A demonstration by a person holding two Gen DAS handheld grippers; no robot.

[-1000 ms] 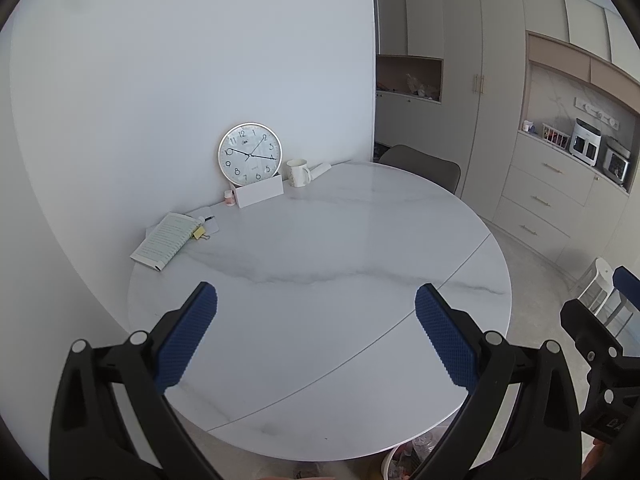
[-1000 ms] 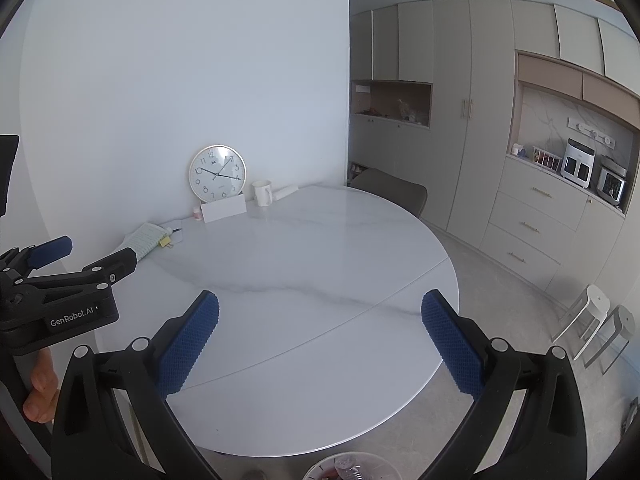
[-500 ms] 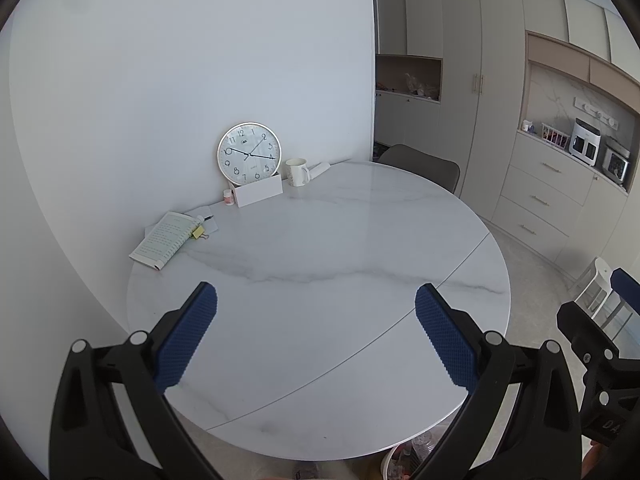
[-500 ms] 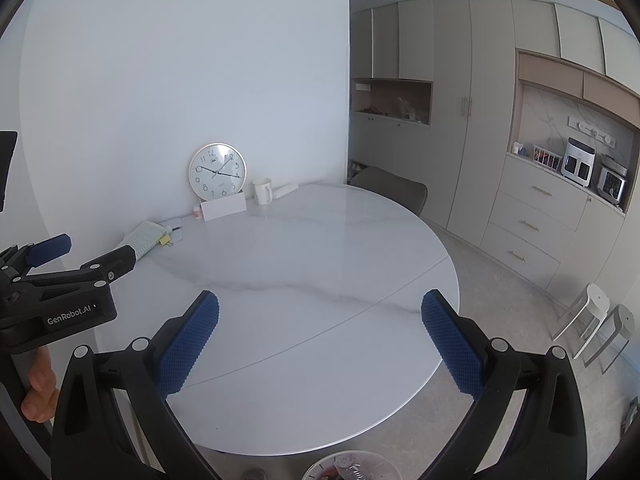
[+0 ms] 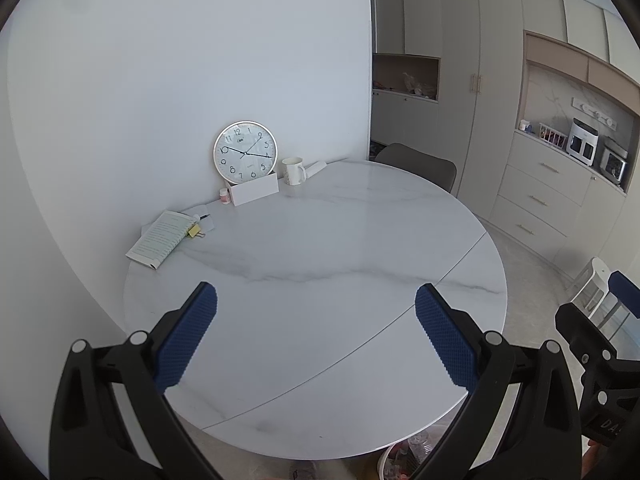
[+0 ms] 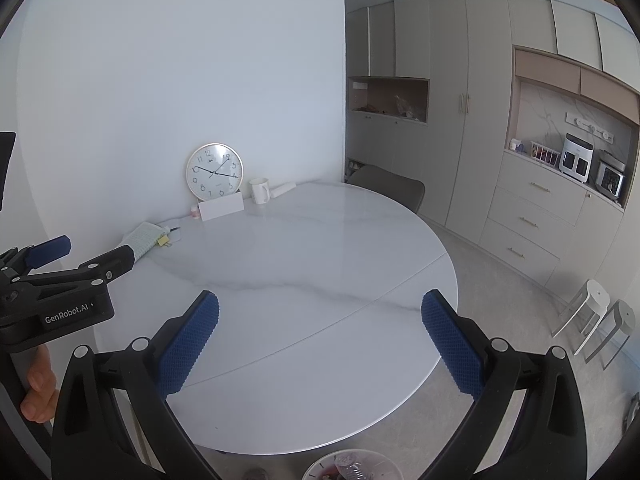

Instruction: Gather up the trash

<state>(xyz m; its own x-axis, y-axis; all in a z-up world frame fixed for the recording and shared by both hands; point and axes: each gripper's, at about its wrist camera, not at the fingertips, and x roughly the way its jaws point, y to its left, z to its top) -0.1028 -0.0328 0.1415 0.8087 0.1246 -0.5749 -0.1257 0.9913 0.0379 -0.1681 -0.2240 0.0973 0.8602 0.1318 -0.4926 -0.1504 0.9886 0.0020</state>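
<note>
My left gripper point(image 5: 316, 336) hangs open above the near part of a round white marble table point(image 5: 320, 248), nothing between its blue pads. My right gripper point(image 6: 320, 340) is open too, over the table's point(image 6: 304, 264) near edge, and holds nothing. A white trash bin point(image 6: 348, 466) with crumpled wrappers inside sits on the floor just below the table's front edge; in the left wrist view the bin point(image 5: 404, 454) shows at the bottom, partly hidden by a finger. In the right wrist view the left gripper point(image 6: 52, 264) appears at the left edge, with a person's fingers below it.
Against the wall stand a clock point(image 5: 245, 151), a white box point(image 5: 256, 193), a mug point(image 5: 294, 171), a small bottle point(image 5: 225, 196) and an open booklet point(image 5: 162, 237). A grey chair point(image 5: 420, 166) sits behind the table. Cabinets and two stools point(image 6: 600, 320) are at the right.
Both grippers have stayed open and almost still; the views have drifted only slightly.
</note>
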